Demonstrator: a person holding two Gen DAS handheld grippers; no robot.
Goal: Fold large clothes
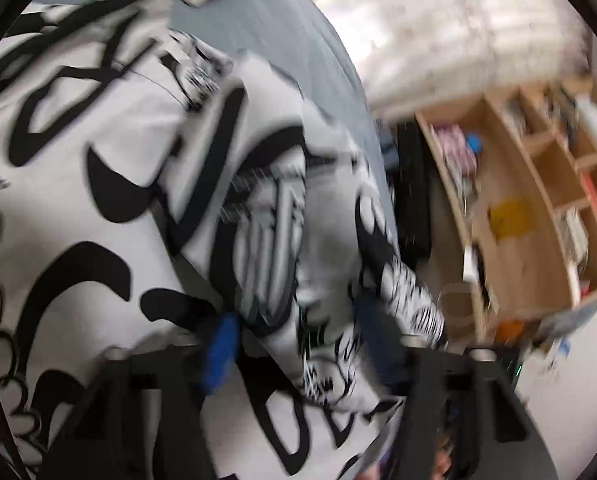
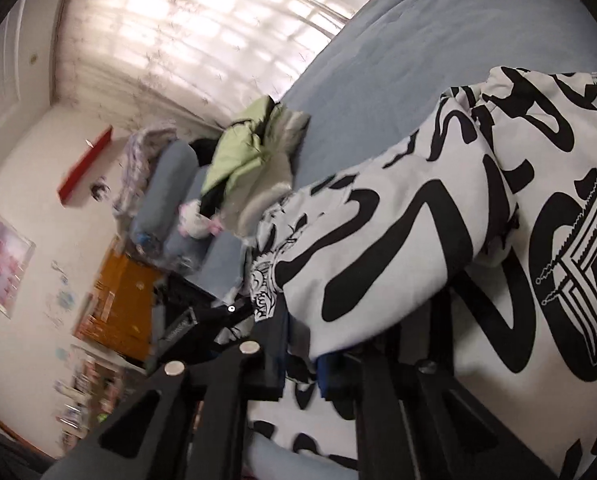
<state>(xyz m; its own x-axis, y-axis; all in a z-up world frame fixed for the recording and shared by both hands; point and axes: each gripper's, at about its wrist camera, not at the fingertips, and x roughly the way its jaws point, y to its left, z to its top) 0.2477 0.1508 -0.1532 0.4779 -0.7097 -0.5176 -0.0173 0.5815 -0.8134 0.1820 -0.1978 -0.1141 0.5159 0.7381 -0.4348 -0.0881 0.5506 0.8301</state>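
Note:
A large white garment with bold black lettering point(image 1: 110, 184) lies bunched on a grey-blue bed point(image 1: 282, 32). In the left wrist view my left gripper point(image 1: 298, 344) has its blue-padded fingers point(image 1: 220, 354) set wide apart, with folds of the garment draped between and over them. In the right wrist view the same garment point(image 2: 438, 240) covers the bed point(image 2: 438, 40); my right gripper point(image 2: 302, 360) has its fingers close together on a fold of the garment's edge. Both views are motion-blurred.
A wooden shelf unit point(image 1: 538, 200) with books and small items stands beside the bed. A pile of green and grey clothes point(image 2: 254, 160) and blue pillows point(image 2: 174, 184) lie at the bed's far end. An orange cabinet point(image 2: 118, 300) stands by the wall.

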